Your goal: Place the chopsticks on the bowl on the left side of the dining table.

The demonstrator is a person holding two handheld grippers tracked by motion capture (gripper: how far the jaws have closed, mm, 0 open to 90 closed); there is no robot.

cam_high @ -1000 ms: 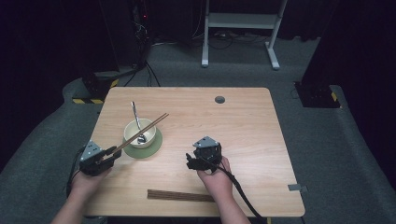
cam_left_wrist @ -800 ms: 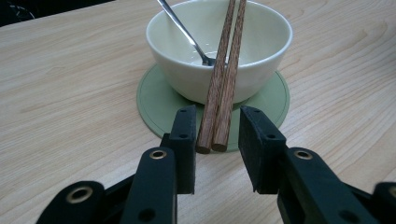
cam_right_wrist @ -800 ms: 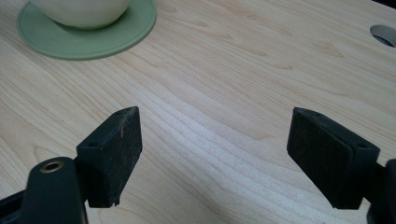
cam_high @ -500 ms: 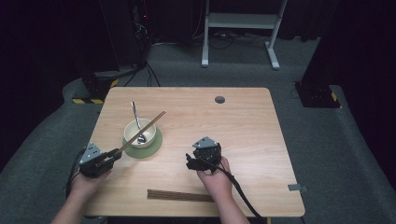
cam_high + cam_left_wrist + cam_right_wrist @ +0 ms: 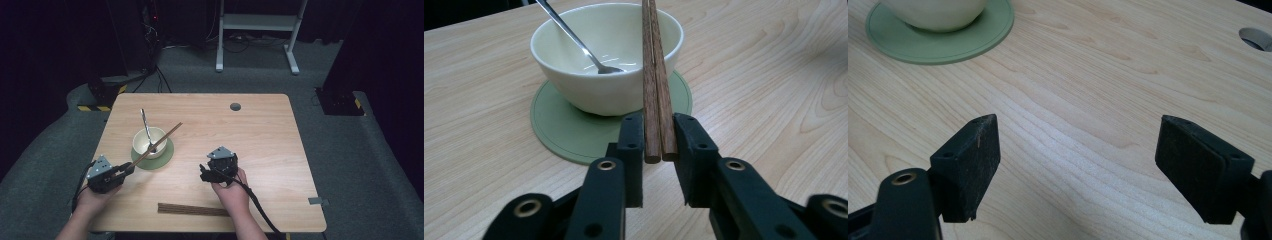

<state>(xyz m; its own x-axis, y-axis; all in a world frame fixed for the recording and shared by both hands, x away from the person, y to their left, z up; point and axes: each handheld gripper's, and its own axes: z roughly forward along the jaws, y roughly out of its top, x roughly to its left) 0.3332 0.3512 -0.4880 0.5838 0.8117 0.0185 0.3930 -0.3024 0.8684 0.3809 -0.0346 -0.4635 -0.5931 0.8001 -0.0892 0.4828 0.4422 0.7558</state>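
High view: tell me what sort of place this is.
Probably a lab or studio set up for recording, not a dining room: a lone wooden table on grey carpet, black surroundings, cables and equipment behind, and a white metal stand.

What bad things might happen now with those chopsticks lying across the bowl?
1. The left claw grips the pair of chopsticks only at their very ends, so they might slip out or twist apart.
2. The chopsticks rest on the rim of the bowl; pushing or lifting them could tip it or slide it off the green coaster.
3. The spoon leaning inside could get knocked out.
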